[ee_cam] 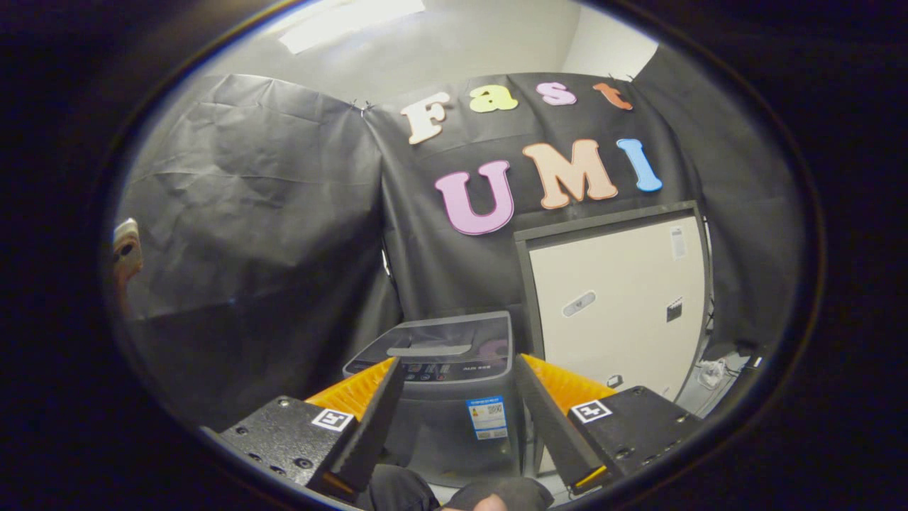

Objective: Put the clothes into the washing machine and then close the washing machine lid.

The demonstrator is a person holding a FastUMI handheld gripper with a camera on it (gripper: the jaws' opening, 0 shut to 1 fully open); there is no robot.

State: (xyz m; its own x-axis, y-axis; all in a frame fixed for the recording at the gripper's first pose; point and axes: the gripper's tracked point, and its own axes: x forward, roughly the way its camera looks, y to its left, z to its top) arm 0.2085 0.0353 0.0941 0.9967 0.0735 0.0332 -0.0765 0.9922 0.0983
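A grey top-loading washing machine (447,383) stands ahead of me against the black cloth wall, seen between and beyond my two fingers. Its dark glass lid (443,339) lies flat and closed on top, with a control strip along the front edge. A sticker (486,417) sits on the machine's front panel. My gripper (459,372) is open, fingers spread wide with nothing between them, held well short of the machine. A dark piece of cloth (397,491) shows low between the finger bases, close to me, beside a hand (489,502).
A tall white cabinet (617,312) with a dark frame stands right of the washing machine, close beside it. Black cloth walls close the booth behind and on the left. Cables and a small white object (713,370) lie on the floor at the far right.
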